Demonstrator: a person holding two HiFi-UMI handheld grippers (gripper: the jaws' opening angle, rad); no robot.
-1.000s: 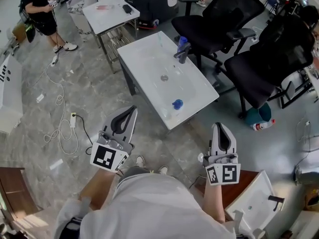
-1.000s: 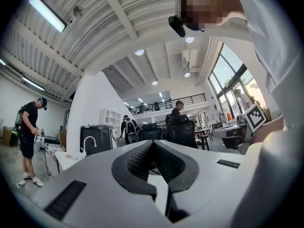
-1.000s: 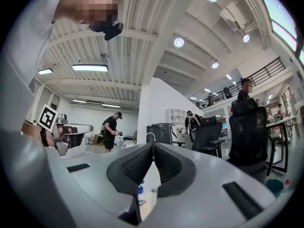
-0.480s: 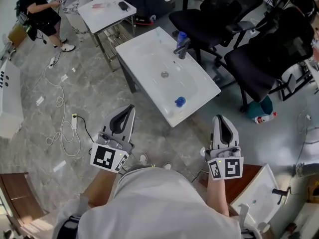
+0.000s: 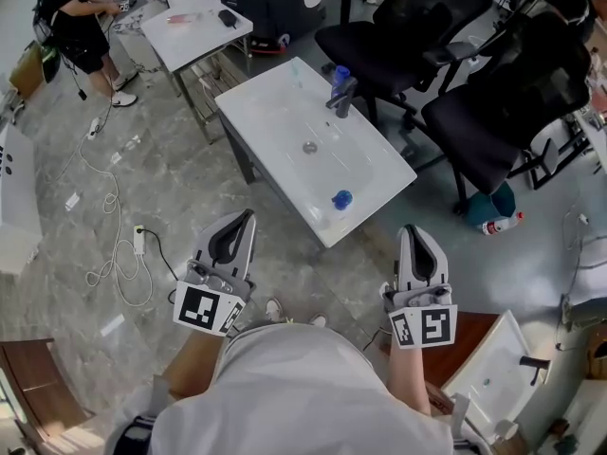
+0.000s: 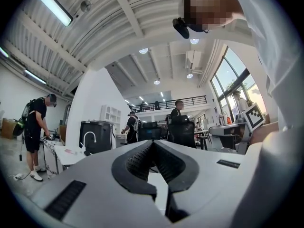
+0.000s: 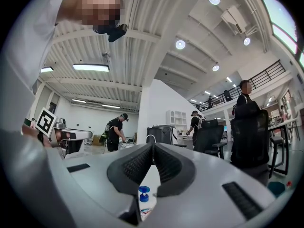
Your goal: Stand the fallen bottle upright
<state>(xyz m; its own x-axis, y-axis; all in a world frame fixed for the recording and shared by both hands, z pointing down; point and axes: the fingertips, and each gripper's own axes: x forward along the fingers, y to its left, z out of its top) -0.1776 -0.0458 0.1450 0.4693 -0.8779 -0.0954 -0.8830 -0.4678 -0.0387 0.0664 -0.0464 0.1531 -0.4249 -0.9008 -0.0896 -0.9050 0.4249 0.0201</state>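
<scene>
Nearest, down low: left gripper (image 5: 248, 214) pressed together, pinching nothing. Same for right gripper (image 5: 415, 228): pressed together, nothing inside. Both well short of the white sink (image 5: 275, 102). Ahead, on the sink near its front edge: bottle (image 5: 341, 198) with a blue cap. Farther back: gray tap (image 5: 343, 95), then black chairs (image 5: 398, 36). Far off: a person (image 5: 66, 12) beside a white table (image 5: 194, 27).

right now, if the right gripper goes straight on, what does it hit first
Probably the bottle on the sink. The right gripper view shows it almost dead ahead of the shut right gripper. Height is unclear, so the sink's near edge could come first.
</scene>
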